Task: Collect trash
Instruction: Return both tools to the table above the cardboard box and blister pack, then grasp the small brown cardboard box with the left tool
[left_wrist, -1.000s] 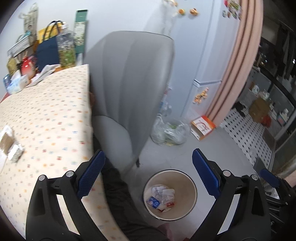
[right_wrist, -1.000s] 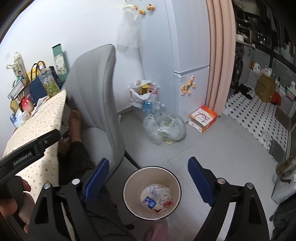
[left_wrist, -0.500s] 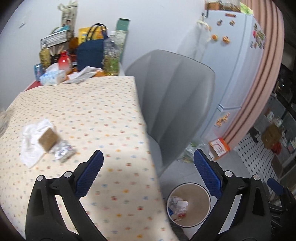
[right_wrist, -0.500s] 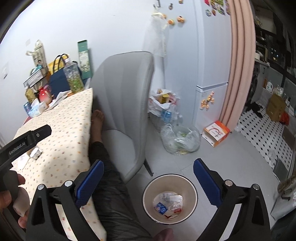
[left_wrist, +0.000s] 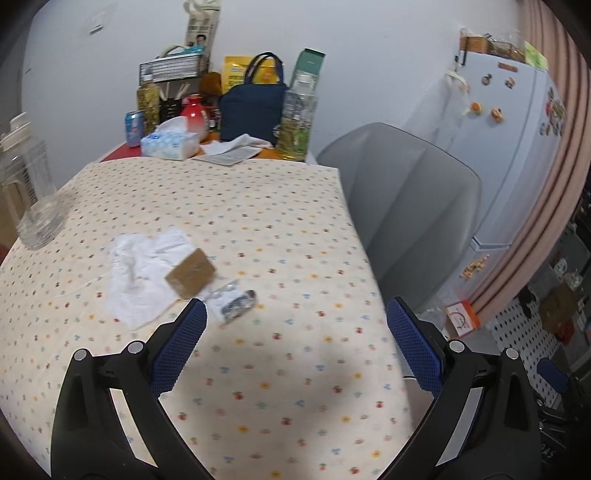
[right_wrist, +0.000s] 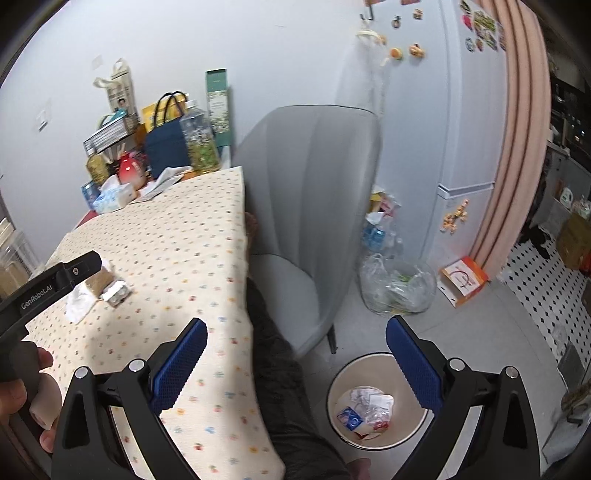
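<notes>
My left gripper: jaws spread wide, blue-padded fingers well apart, nothing between them; black body angled forward and down. Seen from the right wrist view, its black housing enters at the left edge, my left hand wrapped around the handle below it. My right gripper: jaws likewise spread wide, blue pads apart, empty, pointing forward and downward
</notes>
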